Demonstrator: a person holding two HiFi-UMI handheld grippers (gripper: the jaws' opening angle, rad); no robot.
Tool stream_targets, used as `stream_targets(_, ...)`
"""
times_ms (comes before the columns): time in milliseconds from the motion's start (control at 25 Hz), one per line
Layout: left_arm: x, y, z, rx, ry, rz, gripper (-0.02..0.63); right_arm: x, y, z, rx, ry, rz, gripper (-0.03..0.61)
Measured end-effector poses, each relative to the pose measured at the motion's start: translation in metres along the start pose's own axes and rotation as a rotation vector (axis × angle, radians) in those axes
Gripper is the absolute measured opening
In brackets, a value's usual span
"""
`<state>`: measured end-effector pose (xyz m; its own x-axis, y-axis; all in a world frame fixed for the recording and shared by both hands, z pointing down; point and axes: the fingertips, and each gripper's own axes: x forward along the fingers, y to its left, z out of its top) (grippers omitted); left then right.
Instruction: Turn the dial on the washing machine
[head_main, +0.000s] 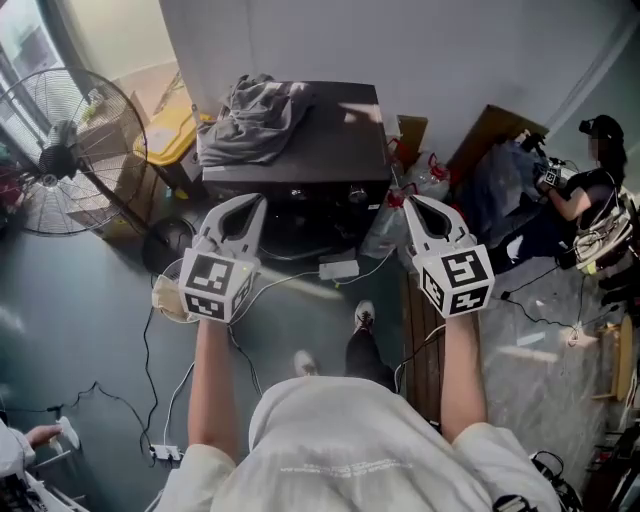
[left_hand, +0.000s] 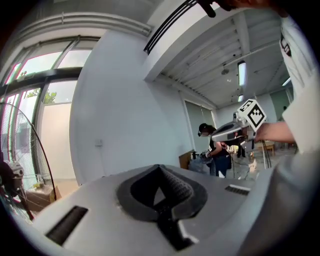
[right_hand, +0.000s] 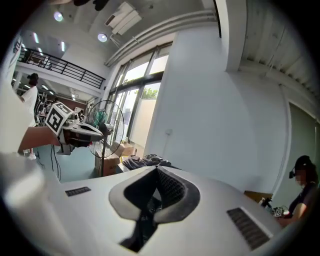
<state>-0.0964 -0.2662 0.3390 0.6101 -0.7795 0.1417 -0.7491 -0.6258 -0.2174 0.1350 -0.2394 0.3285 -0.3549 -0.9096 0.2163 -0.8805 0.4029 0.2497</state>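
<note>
Grippers first: your left gripper (head_main: 256, 203) and your right gripper (head_main: 412, 200) are both clenched on nothing. Each gripper view shows its pads pressed tip to tip with no object between them. In the head view you hold them side by side and well apart, the left at about eleven o'clock from your chest and the right at about one o'clock. Both point toward twelve.

The washing machine (head_main: 330, 150), a dark box against the wall, stands at twelve o'clock beyond the jaw tips, and neither gripper touches it. Grey clothing (head_main: 245, 120) lies heaped on its lid toward the ten o'clock corner. Small controls show along its front panel, but you cannot tell which one is the dial.

A standing fan (head_main: 65, 150) is at ten o'clock, with a yellow bin (head_main: 170, 135) between it and the machine. A person (head_main: 590, 190) is at two o'clock, near the wall.
</note>
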Motion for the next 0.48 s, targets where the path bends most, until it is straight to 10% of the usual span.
stream_targets(480, -0.035, -0.008, 0.054, 0.076, -0.083, 0.018, 0.014, -0.031, 0.017, 0.047, -0.076, -0.08, 0.014, 0.015)
